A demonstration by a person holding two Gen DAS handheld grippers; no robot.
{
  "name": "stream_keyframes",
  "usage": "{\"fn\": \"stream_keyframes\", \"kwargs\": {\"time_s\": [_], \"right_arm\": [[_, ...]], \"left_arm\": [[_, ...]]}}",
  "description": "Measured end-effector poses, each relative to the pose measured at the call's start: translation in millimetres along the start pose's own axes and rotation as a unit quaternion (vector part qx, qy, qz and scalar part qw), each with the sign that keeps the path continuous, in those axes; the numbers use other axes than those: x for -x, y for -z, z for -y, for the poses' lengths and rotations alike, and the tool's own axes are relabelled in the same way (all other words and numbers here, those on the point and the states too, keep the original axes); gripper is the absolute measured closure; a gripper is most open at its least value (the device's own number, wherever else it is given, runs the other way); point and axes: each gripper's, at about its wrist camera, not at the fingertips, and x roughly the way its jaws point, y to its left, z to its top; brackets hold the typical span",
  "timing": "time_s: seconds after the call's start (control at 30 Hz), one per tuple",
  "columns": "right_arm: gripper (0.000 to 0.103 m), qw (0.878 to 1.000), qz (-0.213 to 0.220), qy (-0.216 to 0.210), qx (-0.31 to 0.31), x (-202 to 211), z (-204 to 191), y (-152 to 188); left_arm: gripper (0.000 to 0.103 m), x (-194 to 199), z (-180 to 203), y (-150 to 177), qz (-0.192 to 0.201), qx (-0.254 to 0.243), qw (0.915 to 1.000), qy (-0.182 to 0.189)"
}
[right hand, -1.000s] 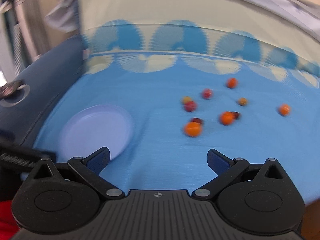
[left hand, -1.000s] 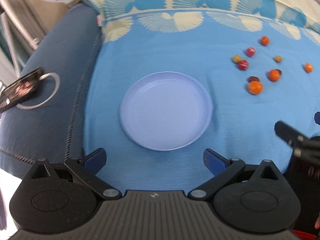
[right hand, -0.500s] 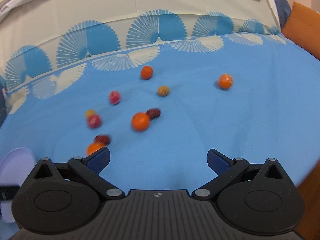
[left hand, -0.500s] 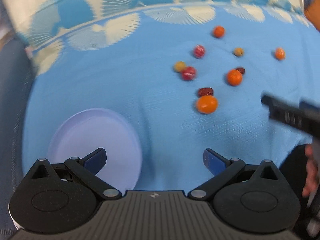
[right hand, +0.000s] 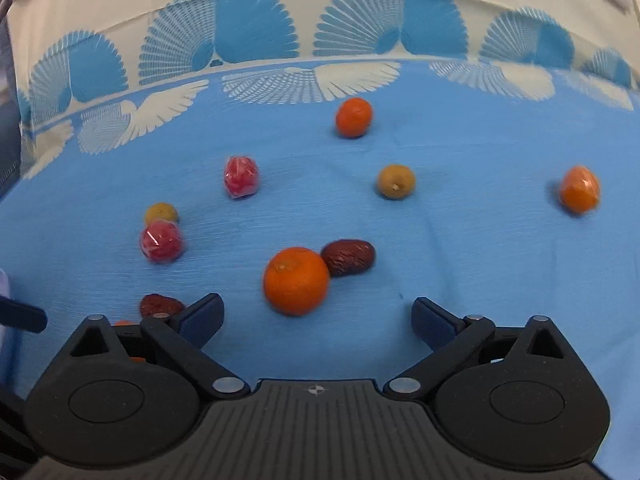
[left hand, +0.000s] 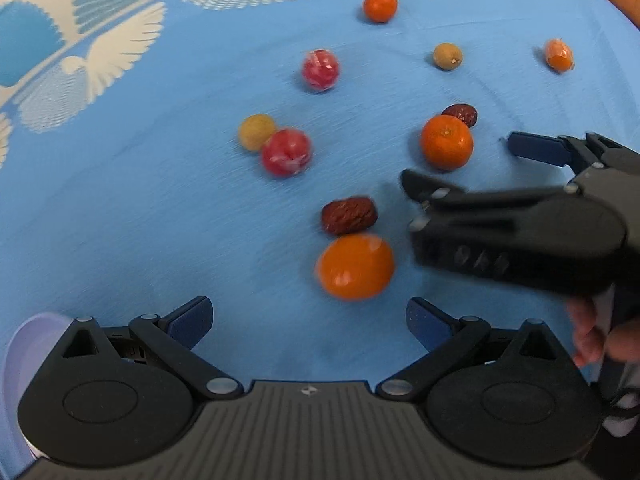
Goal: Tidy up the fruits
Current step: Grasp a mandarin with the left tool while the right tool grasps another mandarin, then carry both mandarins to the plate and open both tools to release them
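Small fruits lie spread out on a blue cloth (right hand: 480, 264) with white fan shapes along its far edge. A big round orange (right hand: 296, 281) sits just ahead of the right gripper (right hand: 318, 316), at about 12 o'clock from it, with a wrinkly dark red date (right hand: 348, 257) touching it at 2 o'clock. A smaller orange (right hand: 353, 117) lies far off at 12 o'clock. A wrapped orange fruit (right hand: 579, 189) sits well apart at 2 o'clock. Two red fruits in shiny wrap (right hand: 241, 176) lie at 10 and 11 o'clock, and a small yellow-brown fruit (right hand: 396, 181) lies near the middle.

The left wrist view shows another big orange (left hand: 354, 266) just ahead of the left gripper (left hand: 308, 316), with a second date (left hand: 349, 215) touching its far side. In the right wrist view this orange is almost all hidden behind the gripper's own body. The left view also shows the pale purple plate (left hand: 16, 360), only an edge of it, at 8 o'clock. The right gripper (left hand: 456, 160) reaches in from 3 o'clock there and covers part of the cloth.

Both grippers have their fingers wide apart and hold nothing.
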Motion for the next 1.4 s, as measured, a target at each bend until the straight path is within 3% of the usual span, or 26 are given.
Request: {"fn": "stream_keyframes", "kwargs": {"time_s": [0.13,0.17,0.2,0.23,0.27,0.37,0.5,0.63,0.8,1.03,1.27,1.4], "right_arm": [[0.014,0.999,0.02,0.011,0.038,-6.5,-6.1,1.2],[0.024,0.999,0.025,0.012,0.031,-3.8,-4.3,2.2],[0.036,0.999,0.033,0.013,0.028,0.8,-4.2,3.3],[0.058,0.999,0.037,0.016,0.03,2.7,-2.0,2.9],[0.068,0.998,0.039,0.022,0.033,3.7,0.1,1.8],[0.068,0.999,0.038,0.031,0.008,9.8,9.7,1.6],[0.068,0.995,0.063,0.06,-0.043,25.0,27.3,0.0],[0.068,0.992,0.093,0.07,-0.051,51.8,29.3,-3.4],[0.068,0.994,0.095,0.002,-0.046,104.9,3.7,-0.9],[0.068,0.989,0.093,-0.111,-0.014,191.0,-67.5,20.6],[0.068,0.978,0.068,-0.191,0.039,243.9,-138.3,38.0],[0.068,0.971,0.06,-0.219,0.079,263.8,-175.1,43.1]], "left_arm": [[0.0,-6.6,7.4,-8.4,0.01,-0.02,0.9997,0.011],[0.006,-6.6,10.2,-9.4,0.021,-0.022,0.9995,0.01],[0.015,-4.3,12.1,-8.9,0.034,-0.024,0.999,0.013],[0.041,-1.4,12.2,-8.1,0.041,-0.02,0.9985,0.031],[0.058,1.0,11.4,-8.6,0.037,-0.014,0.9977,0.055],[0.059,11.3,8.4,-7.2,0.043,-0.004,0.9968,0.067],[0.059,31.8,3.3,-1.2,0.054,-0.002,0.9972,0.052],[0.059,67.2,-10.0,12.1,0.056,0.021,0.9977,0.03],[0.059,124.1,-37.5,47.7,0.05,0.051,0.9974,-0.002],[0.059,188.1,-79.5,124.3,0.048,0.112,0.9921,-0.032],[0.059,236.3,-114.0,198.8,0.064,0.172,0.9803,-0.072],[0.059,253.9,-127.3,232.2,0.075,0.201,0.9739,-0.074]]}}
